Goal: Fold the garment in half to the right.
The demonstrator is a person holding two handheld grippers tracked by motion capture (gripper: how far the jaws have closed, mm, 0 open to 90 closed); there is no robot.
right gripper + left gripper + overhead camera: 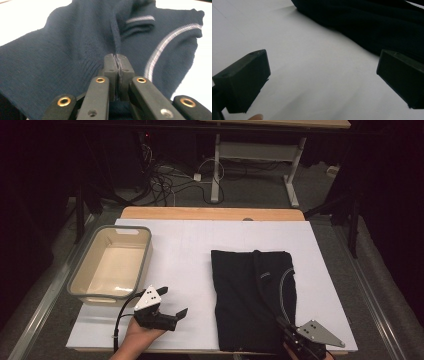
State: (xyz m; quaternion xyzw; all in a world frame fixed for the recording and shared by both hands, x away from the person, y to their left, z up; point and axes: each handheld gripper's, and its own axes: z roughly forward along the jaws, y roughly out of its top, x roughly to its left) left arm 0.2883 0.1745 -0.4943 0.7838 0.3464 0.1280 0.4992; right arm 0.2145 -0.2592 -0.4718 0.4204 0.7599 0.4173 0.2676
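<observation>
Partly cut off at the bottom edge, the right claw (292, 334) is pinching a raised fold of the dark sweater (252, 295) lying lengthwise front-to-back on the counter (185, 255); the left claw (172, 302) is hanging spread beside it.

Ribbed knit cloth sweater (75, 50) (matt navy) lies on smooth white board (190, 270).

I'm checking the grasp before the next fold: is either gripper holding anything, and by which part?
The right gripper is shut on the dark sweater, pinching a raised ridge of fabric near its near edge. The left gripper is open above the white board, holding nothing.
</observation>
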